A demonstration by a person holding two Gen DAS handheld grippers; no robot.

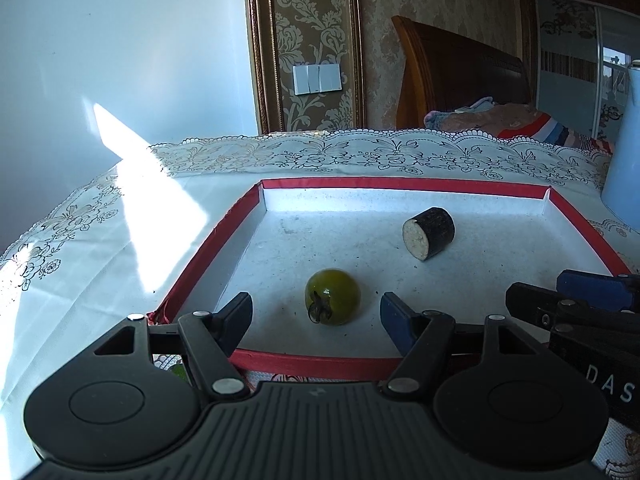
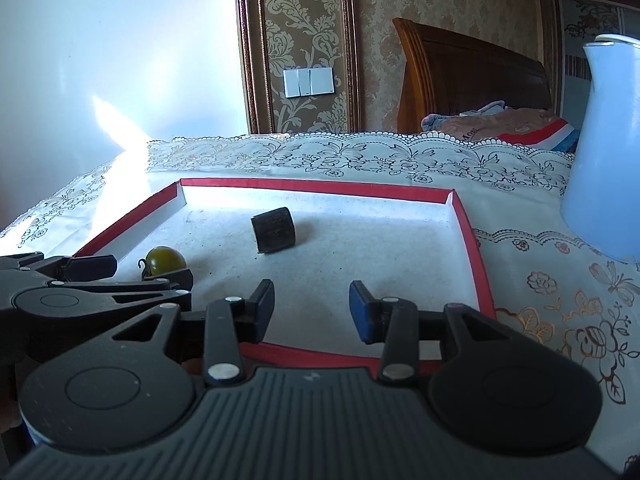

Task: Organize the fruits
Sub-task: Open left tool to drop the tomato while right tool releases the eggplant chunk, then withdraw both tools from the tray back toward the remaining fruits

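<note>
The left gripper [image 1: 316, 320] is open around the green tomato [image 1: 333, 296] in the red tray [image 1: 400, 185], ready to grab. The right gripper [image 2: 312, 310] is open and empty.

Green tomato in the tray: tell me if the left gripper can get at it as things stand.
Probably yes. The green tomato lies on the tray floor just ahead of the left gripper, between its open fingers, with nothing between. The dark cut piece sits farther back, clear of it.
</note>
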